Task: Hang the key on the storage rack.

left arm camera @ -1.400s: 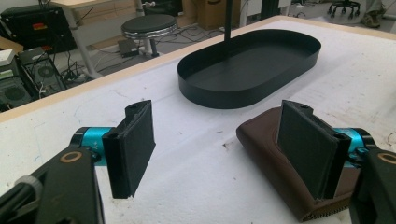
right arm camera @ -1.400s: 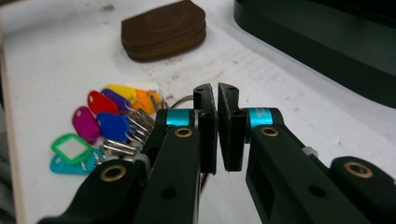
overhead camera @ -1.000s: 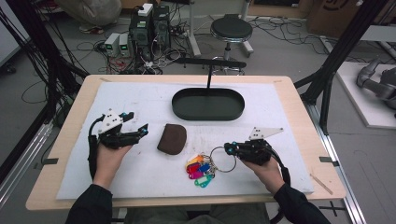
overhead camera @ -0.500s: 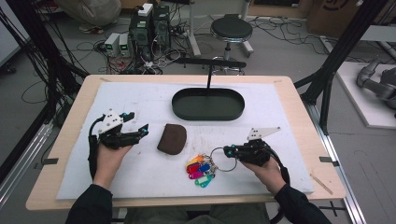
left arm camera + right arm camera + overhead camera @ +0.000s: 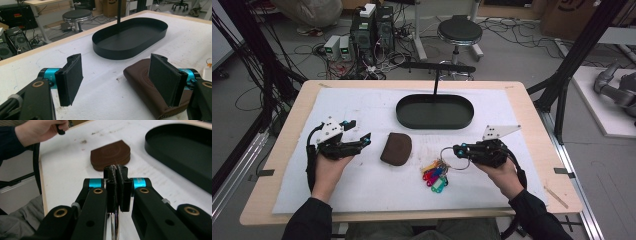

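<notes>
Your right gripper point(image 5: 457, 150) is pinching the metal key ring point(image 5: 451, 154), its fingers point(image 5: 113, 185) pressed tight together on the wire, which is showing as a thin silver loop running down between them in the right gripper view. The bunch of keys point(image 5: 435, 176) with its coloured tags in yellow, red, blue and green is hanging from that ring and lying on the white mat point(image 5: 362, 105), just in front of your right hand point(image 5: 501, 172). Your left gripper point(image 5: 362, 140) is sitting over the left part of the table point(image 5: 532, 115), its fingers point(image 5: 71, 78) standing wide apart with nothing between them. The brown leather pouch point(image 5: 396, 149) is lying flat on the mat between your two grippers; in the left gripper view it is partly hidden behind the right-hand finger, apart from the pads. The black oval tray point(image 5: 434, 122) is resting beyond the pouch, toward the far edge of the table, with a thin black post rising from it.
</notes>
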Available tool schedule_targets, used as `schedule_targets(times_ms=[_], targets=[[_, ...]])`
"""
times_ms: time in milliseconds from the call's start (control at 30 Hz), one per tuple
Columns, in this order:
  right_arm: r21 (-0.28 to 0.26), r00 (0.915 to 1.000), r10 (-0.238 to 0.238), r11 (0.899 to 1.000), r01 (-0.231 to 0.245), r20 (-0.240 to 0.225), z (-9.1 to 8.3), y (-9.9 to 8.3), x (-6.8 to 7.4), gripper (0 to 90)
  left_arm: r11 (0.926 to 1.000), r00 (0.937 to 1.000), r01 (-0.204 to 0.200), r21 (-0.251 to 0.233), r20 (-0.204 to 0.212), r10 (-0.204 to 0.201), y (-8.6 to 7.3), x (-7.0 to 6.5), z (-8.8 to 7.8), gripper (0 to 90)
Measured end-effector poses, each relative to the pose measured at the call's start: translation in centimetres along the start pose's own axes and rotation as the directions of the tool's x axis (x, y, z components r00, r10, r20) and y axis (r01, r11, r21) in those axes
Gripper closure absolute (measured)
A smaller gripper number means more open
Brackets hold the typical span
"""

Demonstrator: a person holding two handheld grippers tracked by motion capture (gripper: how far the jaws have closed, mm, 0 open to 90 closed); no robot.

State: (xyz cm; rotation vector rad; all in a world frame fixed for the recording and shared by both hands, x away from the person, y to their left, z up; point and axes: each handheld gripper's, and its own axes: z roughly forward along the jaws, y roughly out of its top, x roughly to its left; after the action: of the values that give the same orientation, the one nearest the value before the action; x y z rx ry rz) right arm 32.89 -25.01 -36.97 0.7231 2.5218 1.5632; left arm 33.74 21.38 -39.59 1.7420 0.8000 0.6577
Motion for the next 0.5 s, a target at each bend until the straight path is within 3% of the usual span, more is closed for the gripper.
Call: schedule_targets(times_ms=[500], targets=[[-0.085, 0.9974, -0.07, 0.994, 0.071, 0.018, -2.7, 5.2, -2.0, 88.0, 1.0, 0.9999, -0.002, -0.001, 0.013, 0.002, 0.0, -0.1, 0.2, 27.7]])
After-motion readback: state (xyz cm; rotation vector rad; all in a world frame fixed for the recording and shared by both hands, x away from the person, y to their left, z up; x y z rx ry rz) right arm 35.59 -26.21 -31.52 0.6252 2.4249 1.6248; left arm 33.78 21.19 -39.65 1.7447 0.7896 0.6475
